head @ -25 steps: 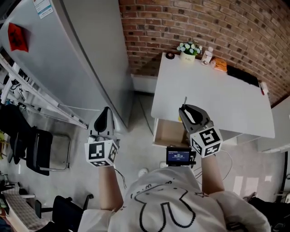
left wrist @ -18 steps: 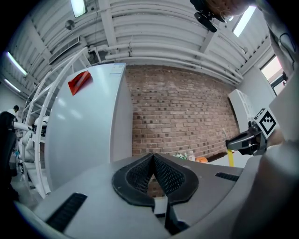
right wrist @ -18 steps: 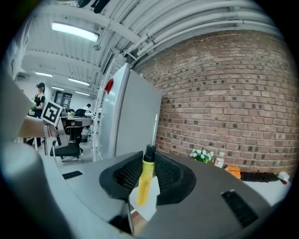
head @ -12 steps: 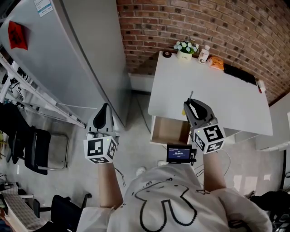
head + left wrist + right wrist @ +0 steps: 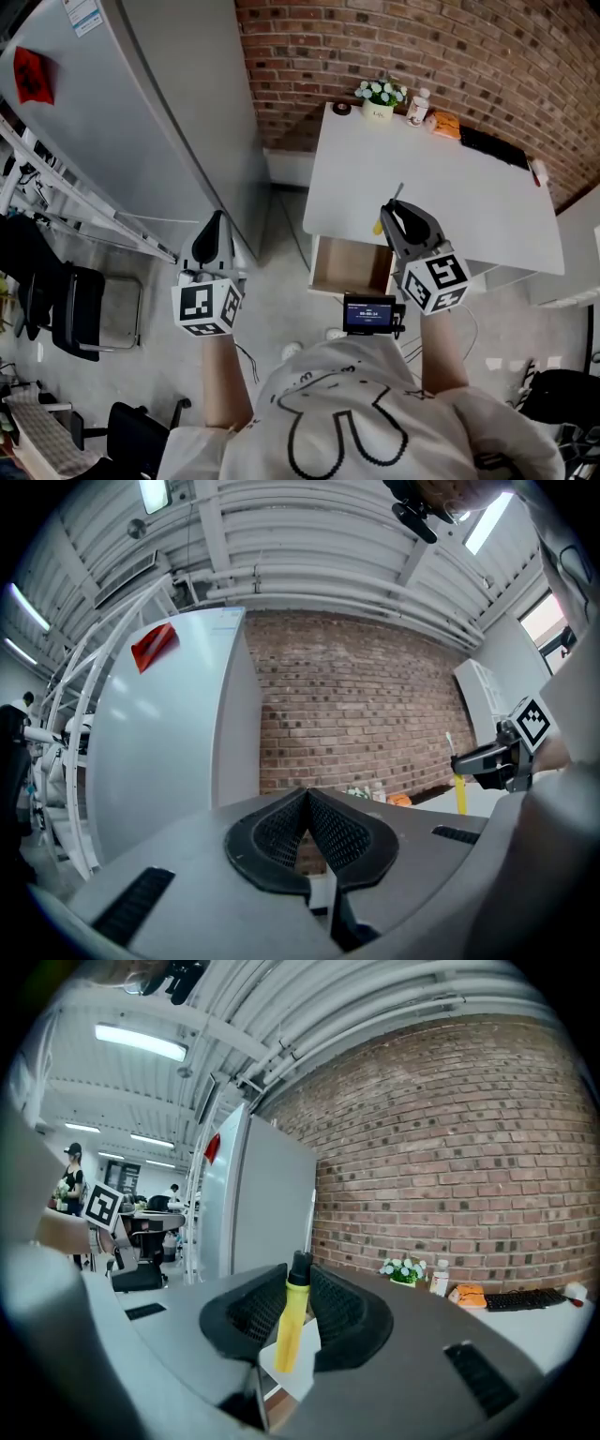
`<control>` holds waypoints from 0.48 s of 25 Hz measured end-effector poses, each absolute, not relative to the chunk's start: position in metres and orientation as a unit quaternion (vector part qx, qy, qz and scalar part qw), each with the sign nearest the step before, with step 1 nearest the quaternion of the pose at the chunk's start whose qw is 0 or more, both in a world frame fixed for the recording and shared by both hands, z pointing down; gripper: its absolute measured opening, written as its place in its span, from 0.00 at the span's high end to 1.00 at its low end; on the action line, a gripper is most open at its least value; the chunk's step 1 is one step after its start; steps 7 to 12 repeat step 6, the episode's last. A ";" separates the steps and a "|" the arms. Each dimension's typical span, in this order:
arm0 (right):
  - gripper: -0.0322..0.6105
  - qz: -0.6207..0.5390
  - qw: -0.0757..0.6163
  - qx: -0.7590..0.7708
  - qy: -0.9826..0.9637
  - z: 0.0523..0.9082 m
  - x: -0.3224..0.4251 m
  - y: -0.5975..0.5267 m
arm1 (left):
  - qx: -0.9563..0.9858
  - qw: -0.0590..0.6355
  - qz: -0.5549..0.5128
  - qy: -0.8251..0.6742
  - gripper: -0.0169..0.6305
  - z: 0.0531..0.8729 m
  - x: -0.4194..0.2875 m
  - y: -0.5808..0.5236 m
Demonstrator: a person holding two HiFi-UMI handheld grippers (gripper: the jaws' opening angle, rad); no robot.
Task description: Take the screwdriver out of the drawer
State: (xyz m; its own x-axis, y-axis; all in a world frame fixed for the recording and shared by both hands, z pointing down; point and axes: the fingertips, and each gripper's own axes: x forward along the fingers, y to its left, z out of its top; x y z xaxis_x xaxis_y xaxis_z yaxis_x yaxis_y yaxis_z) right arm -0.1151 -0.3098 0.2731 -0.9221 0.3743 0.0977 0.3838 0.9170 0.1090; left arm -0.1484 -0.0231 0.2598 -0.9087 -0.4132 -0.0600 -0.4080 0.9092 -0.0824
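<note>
1. Right tool [image 5: 401,217], in the head view, hangs over the near edge of the white desk [image 5: 450,187], just above the open drawer [image 5: 349,270]. Along the desk's far edge, against the brick wall [image 5: 422,47], I see a flower pot [image 5: 380,99], a small bottle [image 5: 416,107], an orange packet [image 5: 447,126] and a dark keyboard [image 5: 497,148], all well apart from both tools. A tall grey cabinet [image 5: 141,122] stands left of the desk, and the left tool [image 5: 215,228] hovers in front of it over the floor. The screwdriver [image 5: 379,228] is out of the drawer. Its yellow handle shows at the right tool's left side, and its shaft points past the tips towards the wall.
2. Left gripper view: the cabinet and the brick wall fill what lies ahead. The right tool shows far to the right, with the yellow handle hanging below it. The left tool's jaws meet at their tips with nothing between them.
3. Right gripper view: the wall, pot, bottle and keyboard lie ahead, and nothing stands in the way. The screwdriver stands nearly upright between the jaws, black collar on top. Both pads [image 5: 251,1318] are clamped on its yellow handle.
</note>
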 end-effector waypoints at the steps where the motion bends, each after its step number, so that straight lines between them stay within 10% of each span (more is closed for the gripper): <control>1: 0.83 -0.062 0.037 -0.194 -0.978 0.273 -0.115 -0.310 | -0.211 0.038 -0.035 0.976 0.95 0.260 -0.148 -0.024; 12: 0.83 -0.061 0.033 -0.196 -0.978 0.274 -0.112 -0.307 | -0.210 0.037 -0.038 0.976 0.95 0.262 -0.146 -0.022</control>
